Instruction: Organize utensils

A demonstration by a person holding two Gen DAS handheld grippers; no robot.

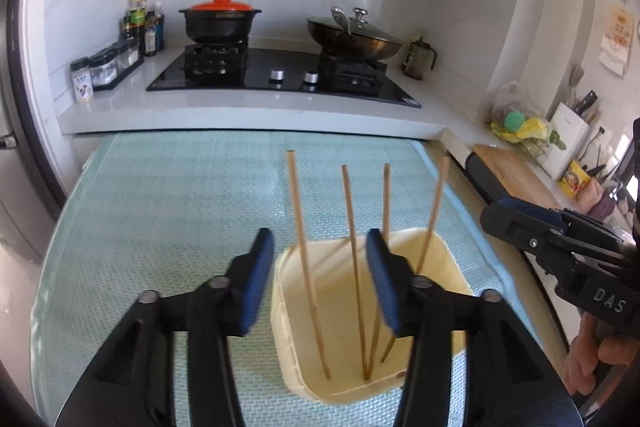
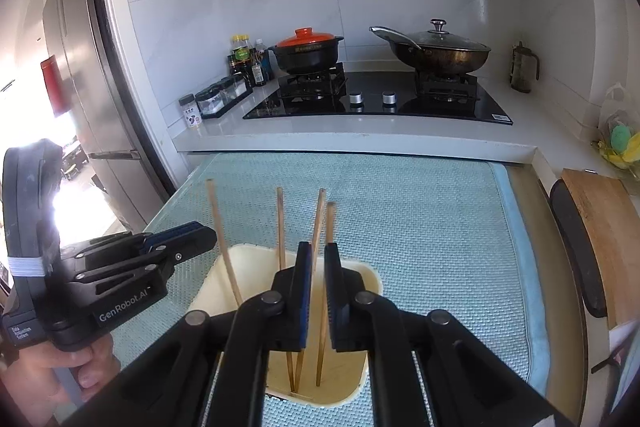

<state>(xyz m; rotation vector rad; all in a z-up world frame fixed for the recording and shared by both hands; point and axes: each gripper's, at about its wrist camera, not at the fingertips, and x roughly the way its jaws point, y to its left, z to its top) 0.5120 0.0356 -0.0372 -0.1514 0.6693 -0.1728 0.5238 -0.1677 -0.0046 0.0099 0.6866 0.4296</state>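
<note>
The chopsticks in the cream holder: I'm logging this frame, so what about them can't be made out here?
- Right wrist view: whether the right gripper touches any chopstick seen in the narrow gap between its fingers; depth is unclear.
- Left wrist view: the near right corner of the cream holder is covered by the left gripper.
- Both views: how the chopstick tips seat on the holder floor is too small to tell.

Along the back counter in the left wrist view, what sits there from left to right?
Spice jars → sauce bottles → red-lidded pot → wok with glass lid → glass pitcher.
</note>
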